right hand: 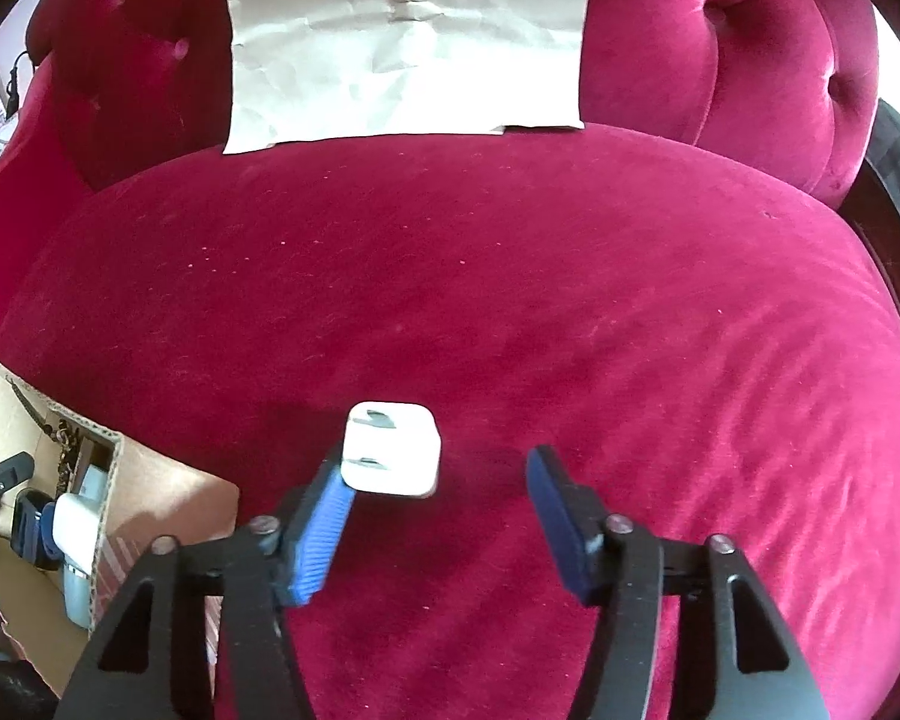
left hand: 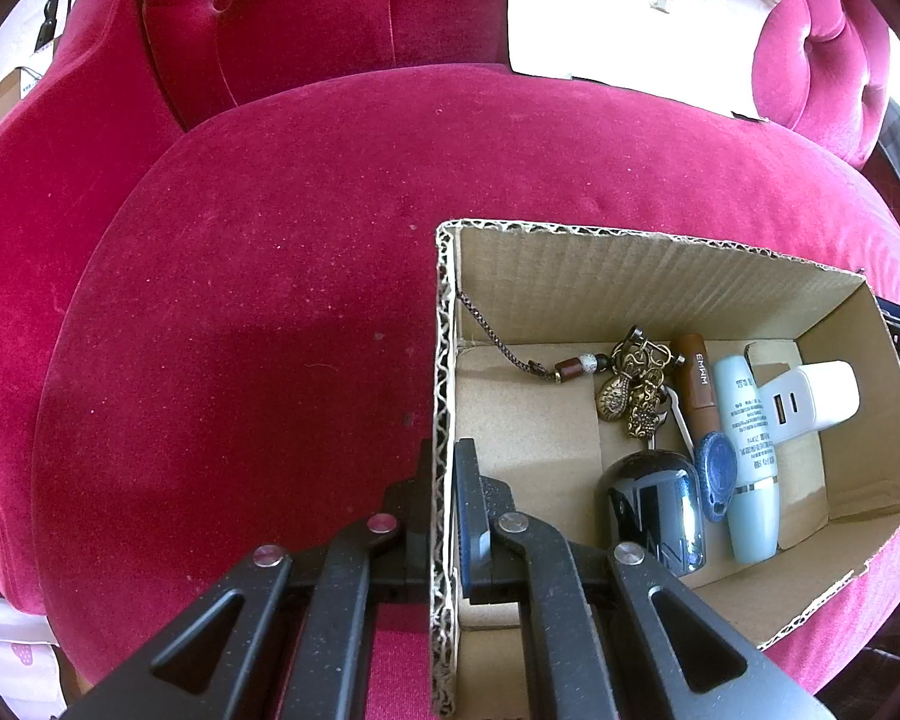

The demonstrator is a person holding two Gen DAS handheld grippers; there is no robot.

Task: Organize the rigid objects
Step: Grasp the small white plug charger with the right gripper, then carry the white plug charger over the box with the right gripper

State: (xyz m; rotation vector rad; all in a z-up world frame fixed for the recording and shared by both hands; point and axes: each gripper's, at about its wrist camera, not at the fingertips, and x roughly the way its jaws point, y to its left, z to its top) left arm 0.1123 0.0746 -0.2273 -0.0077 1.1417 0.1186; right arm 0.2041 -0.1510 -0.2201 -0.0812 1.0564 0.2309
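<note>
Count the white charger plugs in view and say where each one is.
2. One white charger lies inside the cardboard box, at its right end. The other charger sits on the red cushion, between the right gripper fingers. None seems hidden.

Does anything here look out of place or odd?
One small white plug lies alone on the red cushion, prongs up, while the other things sit in the cardboard box. The box's edges look roughly cut.

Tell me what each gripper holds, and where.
Left gripper clamps the cardboard box by its left wall. Right gripper holds nothing; the white charger sits between its open jaws.
</note>
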